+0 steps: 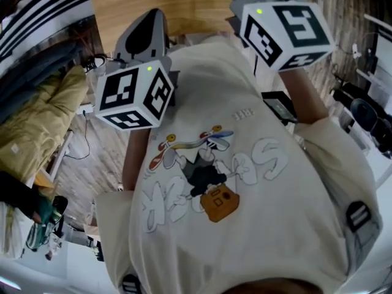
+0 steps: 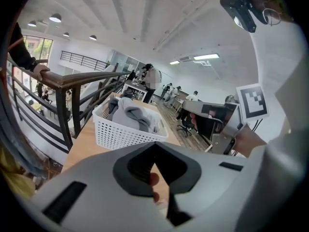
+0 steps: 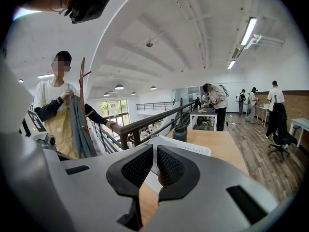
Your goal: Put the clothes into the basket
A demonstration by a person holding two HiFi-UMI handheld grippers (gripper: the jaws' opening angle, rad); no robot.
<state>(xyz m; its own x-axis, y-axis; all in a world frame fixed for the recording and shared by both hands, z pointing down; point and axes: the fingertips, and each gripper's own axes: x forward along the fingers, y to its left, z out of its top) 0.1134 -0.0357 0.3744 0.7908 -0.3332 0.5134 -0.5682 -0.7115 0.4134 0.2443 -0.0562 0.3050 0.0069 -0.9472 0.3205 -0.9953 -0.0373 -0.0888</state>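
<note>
Clothes [image 2: 133,116] in white basket [image 2: 120,137] on wooden table [image 2: 82,146], railing [image 2: 72,79] beside

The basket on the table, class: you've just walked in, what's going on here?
A person holds a gripper in each hand, raised before their chest. The left tongs and the right tongs are both shut, with nothing in them. The white basket stands on the wooden table ahead, grey clothes already inside. Off to one side, another person handles a grey garment by a coat stand.

Bare tabletop [image 2: 83,148] before basket [image 2: 126,135]
</note>
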